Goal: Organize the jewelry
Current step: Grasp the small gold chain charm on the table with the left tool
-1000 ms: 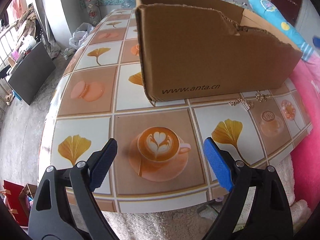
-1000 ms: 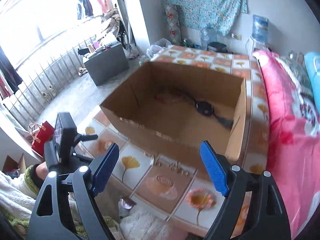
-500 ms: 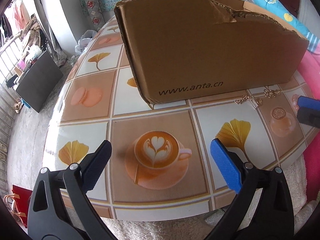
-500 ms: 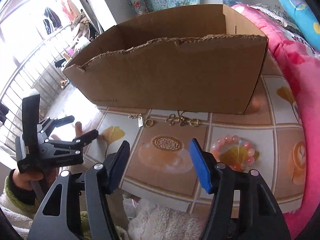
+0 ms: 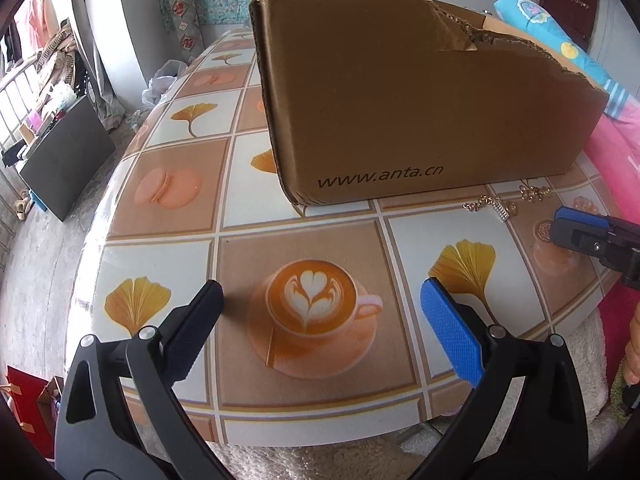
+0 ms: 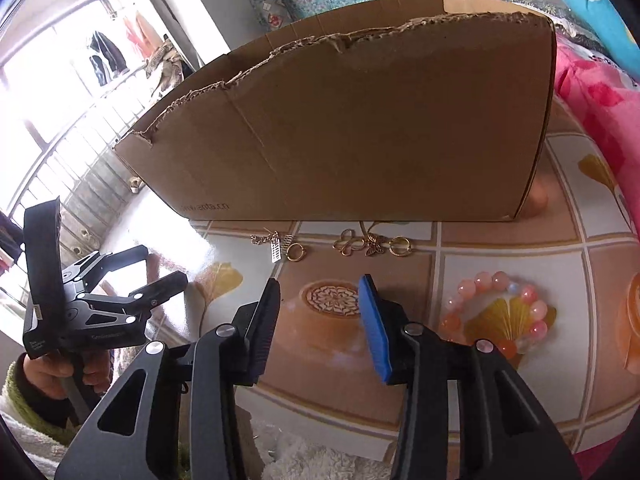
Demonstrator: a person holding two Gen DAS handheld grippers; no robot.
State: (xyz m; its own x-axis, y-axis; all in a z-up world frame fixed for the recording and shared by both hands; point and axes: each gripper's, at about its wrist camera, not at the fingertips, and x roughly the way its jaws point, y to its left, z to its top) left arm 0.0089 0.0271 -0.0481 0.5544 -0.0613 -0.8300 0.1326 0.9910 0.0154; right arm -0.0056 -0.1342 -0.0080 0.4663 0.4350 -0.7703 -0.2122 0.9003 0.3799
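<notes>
Small gold pieces lie on the table just in front of a torn cardboard box (image 6: 380, 128): a chain with a silver tag (image 6: 274, 246), a ring (image 6: 297, 252), butterfly charms (image 6: 360, 243) and another ring (image 6: 401, 246). A pink bead bracelet (image 6: 496, 312) lies to their right. My right gripper (image 6: 318, 308) hovers low over the table short of the gold pieces; its jaws are closing with nothing between them. My left gripper (image 5: 320, 312) stands wide open over a printed coffee cup, holding nothing. The box (image 5: 420, 104) and chain (image 5: 486, 206) also show in the left wrist view.
The tabletop (image 5: 168, 264) has a tile pattern and a rounded near edge above a white fluffy rug (image 6: 304, 456). Pink bedding (image 6: 592, 92) borders the table's right side. A dark cabinet (image 5: 64, 156) stands on the floor to the left.
My right gripper has dropped from above the box to just over the table, and its jaws have narrowed. It has come into the left wrist view at the right edge. The left gripper barely moved.
</notes>
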